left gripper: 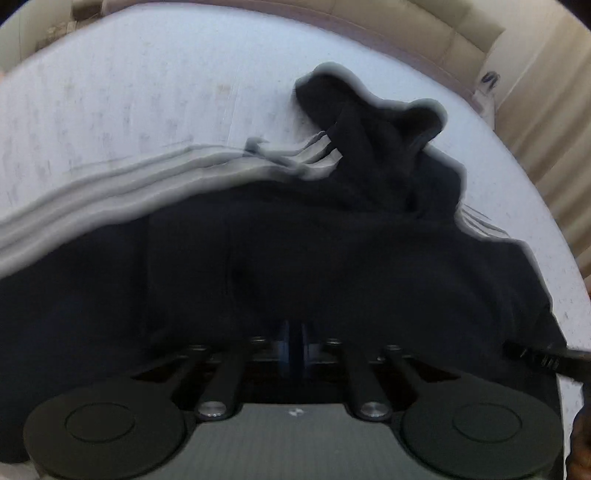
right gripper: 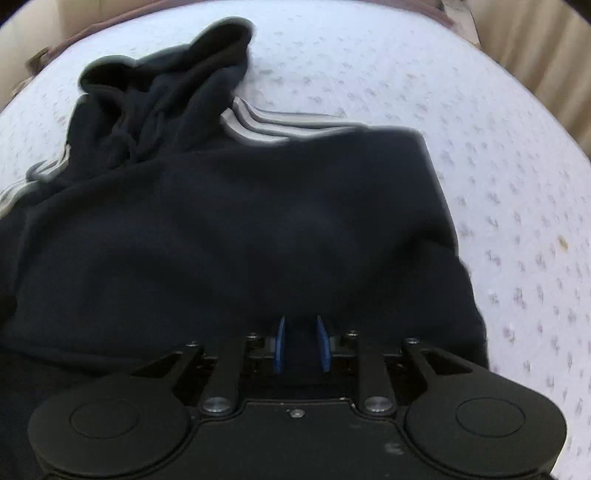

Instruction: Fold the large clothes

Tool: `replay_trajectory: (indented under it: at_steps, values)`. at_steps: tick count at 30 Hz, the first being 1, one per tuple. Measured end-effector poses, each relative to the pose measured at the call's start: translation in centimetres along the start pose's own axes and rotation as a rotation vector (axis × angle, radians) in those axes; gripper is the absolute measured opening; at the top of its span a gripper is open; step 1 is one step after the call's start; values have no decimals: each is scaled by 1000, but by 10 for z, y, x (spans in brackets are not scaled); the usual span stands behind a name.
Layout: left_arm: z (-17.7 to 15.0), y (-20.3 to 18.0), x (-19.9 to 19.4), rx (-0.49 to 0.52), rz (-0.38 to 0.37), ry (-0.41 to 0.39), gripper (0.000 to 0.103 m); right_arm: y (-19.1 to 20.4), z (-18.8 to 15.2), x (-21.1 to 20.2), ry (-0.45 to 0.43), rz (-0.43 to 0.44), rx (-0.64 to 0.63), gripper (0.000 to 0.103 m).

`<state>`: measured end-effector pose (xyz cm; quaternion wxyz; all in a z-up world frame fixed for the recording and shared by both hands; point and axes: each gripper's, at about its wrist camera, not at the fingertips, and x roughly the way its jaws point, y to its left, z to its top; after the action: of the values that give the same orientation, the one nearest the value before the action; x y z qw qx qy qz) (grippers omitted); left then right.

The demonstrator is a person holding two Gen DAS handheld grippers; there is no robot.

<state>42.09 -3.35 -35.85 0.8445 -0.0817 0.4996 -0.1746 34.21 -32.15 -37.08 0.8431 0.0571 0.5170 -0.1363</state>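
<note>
A large black hoodie [left gripper: 332, 240] with white sleeve stripes [left gripper: 110, 184] lies on a white patterned bed sheet [left gripper: 129, 92]. Its hood [left gripper: 369, 110] is bunched at the far end. My left gripper [left gripper: 293, 332] is shut on the hoodie's near hem, its blue pads pressed together with cloth over them. In the right wrist view the hoodie [right gripper: 258, 221] fills the middle, with the hood [right gripper: 166, 74] at upper left and stripes [right gripper: 258, 125] beside it. My right gripper [right gripper: 301, 339] grips a fold of the hem between its blue pads [right gripper: 280, 345].
The sheet [right gripper: 498, 166] reaches far to the right of the hoodie. A beige padded headboard [left gripper: 424, 33] runs along the far edge of the bed. Beige curtains [left gripper: 546, 110] hang at the right. The other gripper's black tip [left gripper: 543, 356] shows at the right edge.
</note>
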Motion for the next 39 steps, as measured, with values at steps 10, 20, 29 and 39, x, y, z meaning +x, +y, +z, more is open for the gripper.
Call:
replay_trajectory:
  at_steps: [10, 20, 29, 39]
  values:
    - [-27, 56, -112, -154, 21, -167, 15, 58, -12, -66, -101, 50, -230, 27]
    - [-91, 251, -246, -610, 416, -347, 53, 156, -72, -62, 15, 166, -504, 39]
    - [-112, 380, -241, -1044, 123, -500, 64, 167, -58, -45, 54, 132, -505, 41]
    - [-91, 396, -231, -1034, 123, -593, 5, 177, -74, -54, 7, 89, -572, 40]
